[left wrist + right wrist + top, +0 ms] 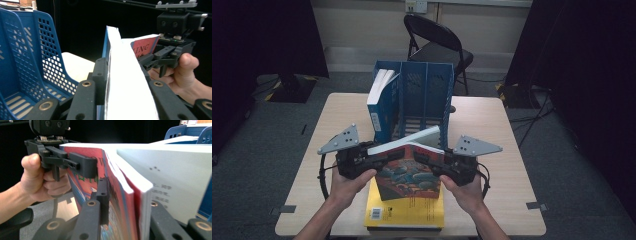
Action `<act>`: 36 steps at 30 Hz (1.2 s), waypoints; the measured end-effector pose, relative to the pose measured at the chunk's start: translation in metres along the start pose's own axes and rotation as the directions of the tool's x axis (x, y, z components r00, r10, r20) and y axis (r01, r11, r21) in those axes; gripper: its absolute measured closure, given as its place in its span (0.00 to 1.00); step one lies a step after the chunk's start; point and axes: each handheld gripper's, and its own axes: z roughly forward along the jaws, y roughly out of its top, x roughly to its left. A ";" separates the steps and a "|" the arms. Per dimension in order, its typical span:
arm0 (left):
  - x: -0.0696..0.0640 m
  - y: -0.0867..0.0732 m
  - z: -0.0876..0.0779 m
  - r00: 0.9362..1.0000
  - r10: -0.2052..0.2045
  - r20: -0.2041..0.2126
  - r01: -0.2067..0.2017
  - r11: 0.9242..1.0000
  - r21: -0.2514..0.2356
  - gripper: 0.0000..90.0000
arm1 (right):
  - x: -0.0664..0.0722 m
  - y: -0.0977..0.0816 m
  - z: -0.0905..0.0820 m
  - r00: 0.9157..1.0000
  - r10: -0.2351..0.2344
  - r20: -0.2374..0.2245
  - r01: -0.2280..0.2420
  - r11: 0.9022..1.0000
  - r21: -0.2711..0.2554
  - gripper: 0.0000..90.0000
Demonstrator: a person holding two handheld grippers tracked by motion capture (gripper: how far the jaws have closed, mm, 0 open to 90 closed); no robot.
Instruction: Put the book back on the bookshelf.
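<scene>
Pale wooden table (pixel 507 150) with rounded corners, standing on grey carpet (pixel 572 165). Behind it, near the far edge, a black folding chair (pixel 437 42). Beyond that a light wall (pixel 482 20) with a white skirting strip and a socket plate (pixel 416 5) near the top. Dark curtains (pixel 267 35) hanging at both sides. Black cables (pixel 532 117) trailing over the floor at the right. Yellow-and-black tape (pixel 274 92) by a dark stand base at the left. Even, dim lighting.
</scene>
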 end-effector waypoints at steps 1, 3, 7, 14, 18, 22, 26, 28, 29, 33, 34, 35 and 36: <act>0.000 -0.001 -0.001 1.000 0.003 0.003 -0.003 1.000 0.003 0.78 | 0.000 -0.001 -0.003 1.000 -0.003 -0.006 0.003 1.000 0.003 0.82; -0.001 -0.003 -0.001 1.000 -0.003 0.010 0.003 1.000 0.001 0.78 | -0.001 -0.003 -0.006 1.000 -0.002 -0.004 0.002 1.000 0.018 0.79; -0.004 -0.004 -0.003 1.000 -0.002 0.005 0.002 1.000 0.013 0.77 | -0.005 -0.011 -0.011 1.000 0.005 0.008 -0.005 0.999 0.039 0.72; -0.008 -0.006 -0.006 1.000 -0.007 0.013 0.007 1.000 0.021 0.77 | -0.007 -0.020 -0.025 0.997 -0.007 0.076 0.002 0.998 0.059 0.65; -0.012 -0.007 -0.007 1.000 0.002 0.012 -0.002 1.000 0.025 0.77 | -0.014 -0.029 -0.032 0.992 0.004 0.123 -0.014 0.997 0.080 0.61; -0.016 -0.008 -0.007 1.000 0.005 0.022 -0.006 0.999 0.032 0.76 | -0.022 -0.039 -0.034 0.992 0.026 0.123 -0.036 0.996 0.087 0.56; -0.018 -0.009 -0.008 1.000 0.003 0.004 -0.004 0.999 0.042 0.75 | -0.028 -0.044 -0.028 0.995 0.040 0.097 -0.048 0.995 0.085 0.54; -0.017 -0.009 -0.010 1.000 0.004 -0.003 -0.004 0.999 0.048 0.75 | -0.030 -0.045 -0.024 0.995 0.046 0.086 -0.054 0.994 0.092 0.53; -0.017 -0.009 -0.010 1.000 0.005 -0.005 -0.005 0.999 0.050 0.75 | -0.031 -0.046 -0.022 0.996 0.048 0.081 -0.056 0.994 0.094 0.53; -0.021 -0.011 -0.012 1.000 0.004 -0.014 -0.004 0.999 0.039 0.75 | -0.032 -0.047 -0.015 0.996 0.048 0.072 -0.056 0.992 0.112 0.51; -0.023 -0.011 -0.013 1.000 0.016 -0.026 -0.015 0.999 0.046 0.74 | -0.032 -0.047 -0.014 0.996 0.046 0.070 -0.054 0.992 0.112 0.51; -0.023 -0.011 -0.014 0.999 0.022 -0.025 -0.021 0.999 0.049 0.74 | -0.034 -0.046 -0.012 0.997 0.045 0.064 -0.052 0.992 0.112 0.51; -0.023 -0.011 -0.015 0.999 0.021 -0.028 -0.020 0.999 0.049 0.74 | -0.034 -0.045 -0.011 0.997 0.043 0.061 -0.049 0.992 0.115 0.51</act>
